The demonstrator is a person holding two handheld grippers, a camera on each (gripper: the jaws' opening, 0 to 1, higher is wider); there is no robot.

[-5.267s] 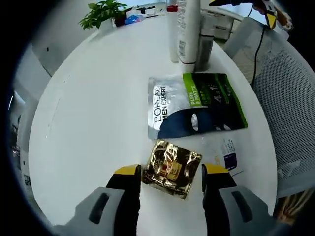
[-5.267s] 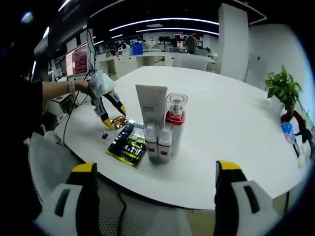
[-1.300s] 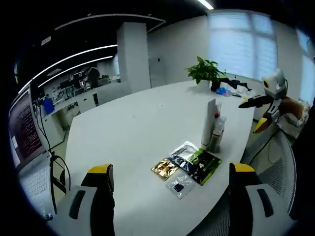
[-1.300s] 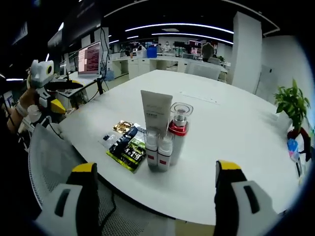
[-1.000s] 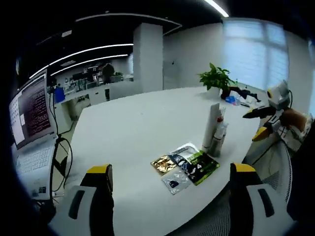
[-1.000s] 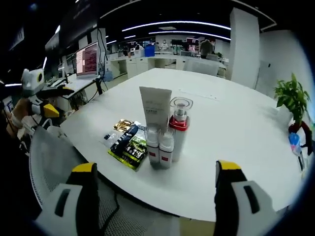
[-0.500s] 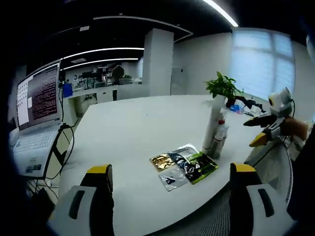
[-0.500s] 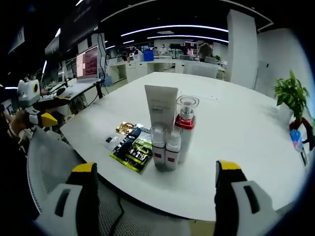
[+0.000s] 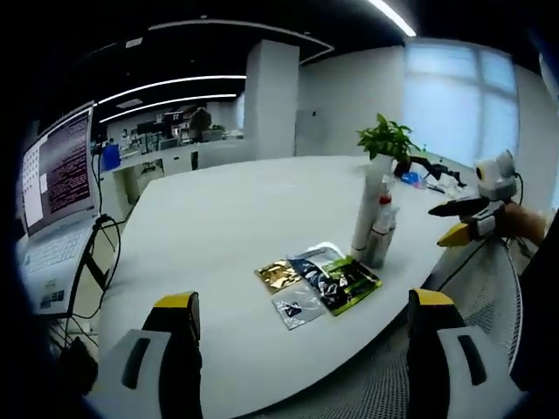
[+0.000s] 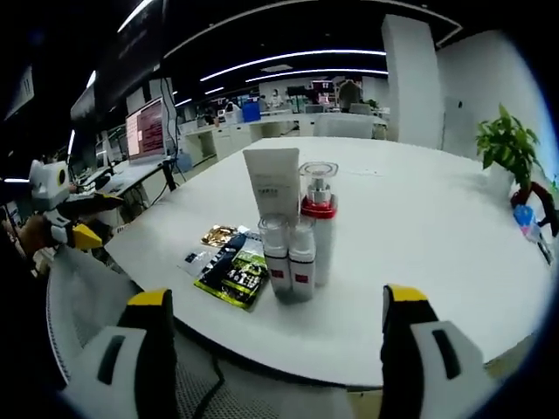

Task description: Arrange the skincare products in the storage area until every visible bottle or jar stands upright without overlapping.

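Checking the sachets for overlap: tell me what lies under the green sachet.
The green sachet covers an edge of the silver sachet, which lies on the table. Anything else beneath it is hidden.

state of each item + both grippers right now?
white tube: upright
red-collared pump bottle: upright
two small bottles: upright, side by side
green-black sachet: flat on table
gold sachet: flat
clear sachet: flat
left gripper: open, holding nothing, off the table edge
right gripper: open, holding nothing
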